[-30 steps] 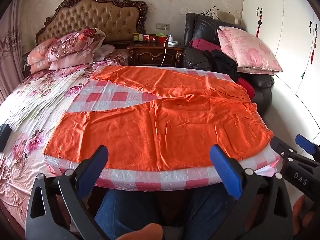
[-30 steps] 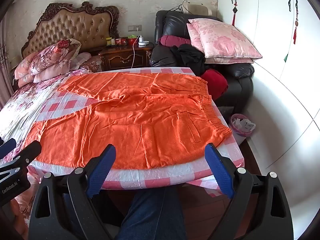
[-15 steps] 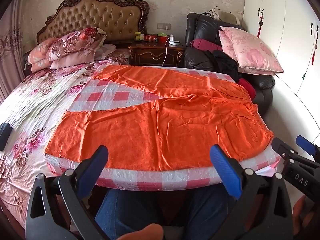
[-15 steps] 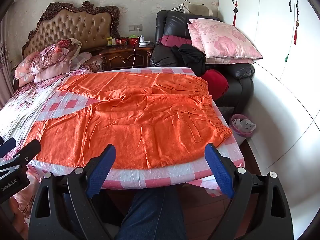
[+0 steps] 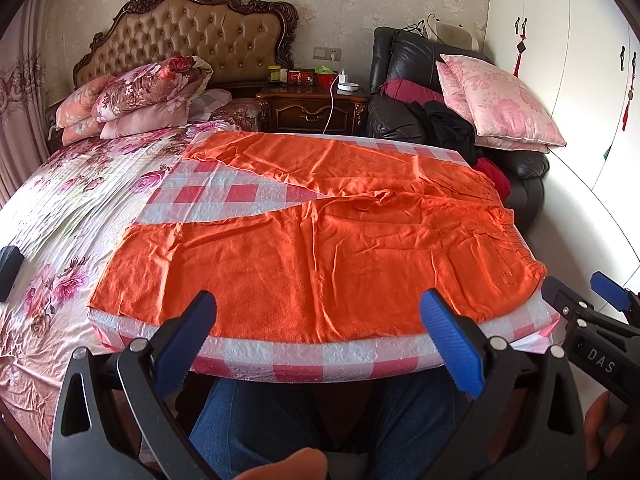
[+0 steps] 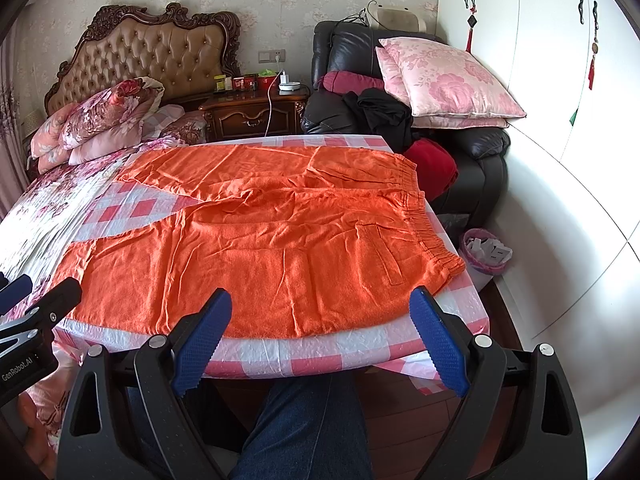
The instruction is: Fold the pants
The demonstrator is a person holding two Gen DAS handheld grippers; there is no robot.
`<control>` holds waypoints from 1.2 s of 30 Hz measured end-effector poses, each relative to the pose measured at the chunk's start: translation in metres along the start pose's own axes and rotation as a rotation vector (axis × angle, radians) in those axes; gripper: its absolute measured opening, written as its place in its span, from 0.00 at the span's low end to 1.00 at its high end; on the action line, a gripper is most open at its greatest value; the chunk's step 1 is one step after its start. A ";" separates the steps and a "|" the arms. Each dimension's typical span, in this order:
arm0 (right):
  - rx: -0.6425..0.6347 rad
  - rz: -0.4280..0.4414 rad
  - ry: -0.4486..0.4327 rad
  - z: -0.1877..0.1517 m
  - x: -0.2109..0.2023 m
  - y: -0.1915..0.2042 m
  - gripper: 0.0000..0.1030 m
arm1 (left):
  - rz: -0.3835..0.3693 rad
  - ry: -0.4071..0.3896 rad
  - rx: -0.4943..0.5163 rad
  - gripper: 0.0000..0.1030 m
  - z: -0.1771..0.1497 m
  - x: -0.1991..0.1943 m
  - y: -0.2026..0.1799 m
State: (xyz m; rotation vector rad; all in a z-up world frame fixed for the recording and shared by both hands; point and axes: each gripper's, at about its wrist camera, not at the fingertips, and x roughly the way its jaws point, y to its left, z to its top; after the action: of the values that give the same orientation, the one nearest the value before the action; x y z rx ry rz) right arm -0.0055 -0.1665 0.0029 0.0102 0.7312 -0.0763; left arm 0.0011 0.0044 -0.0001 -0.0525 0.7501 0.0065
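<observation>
Orange pants (image 5: 320, 248) (image 6: 272, 248) lie spread flat on a pink-and-white checked sheet (image 5: 224, 196) (image 6: 304, 354) on the bed. The legs point left and fan apart; the elastic waistband (image 6: 424, 216) is at the right edge. My left gripper (image 5: 318, 336) is open, held just short of the near hem with nothing between its blue pads. My right gripper (image 6: 320, 334) is open too, in front of the near edge toward the waistband side. Each gripper shows at the edge of the other's view.
Folded floral quilts (image 5: 136, 96) and a tufted headboard (image 5: 188, 40) are at the bed's far left. A nightstand (image 5: 312, 108), a black armchair with pink cushions (image 6: 444, 80), a white wardrobe (image 6: 552, 80) and a small bin (image 6: 486, 252) stand right. A person's jeans-clad legs (image 6: 304, 432) are below.
Both grippers have barely shifted; the views have edged slightly. The pants lie as before.
</observation>
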 end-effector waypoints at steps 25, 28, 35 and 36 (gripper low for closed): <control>0.003 0.000 -0.002 0.000 0.000 -0.002 0.85 | -0.002 -0.001 -0.001 0.99 -0.001 0.000 0.000; 0.003 0.000 -0.002 0.000 -0.001 -0.001 0.85 | -0.002 -0.001 -0.001 0.99 -0.001 0.000 0.000; 0.003 -0.003 -0.003 0.002 -0.001 -0.002 0.85 | -0.005 0.002 0.004 0.99 0.000 0.000 -0.002; 0.004 -0.003 -0.003 0.001 0.000 -0.002 0.85 | -0.004 0.000 0.007 0.99 0.000 -0.001 -0.003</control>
State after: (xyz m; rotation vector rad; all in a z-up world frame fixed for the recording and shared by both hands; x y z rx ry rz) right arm -0.0047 -0.1689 0.0040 0.0128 0.7285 -0.0801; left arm 0.0007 0.0016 0.0006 -0.0470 0.7505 0.0003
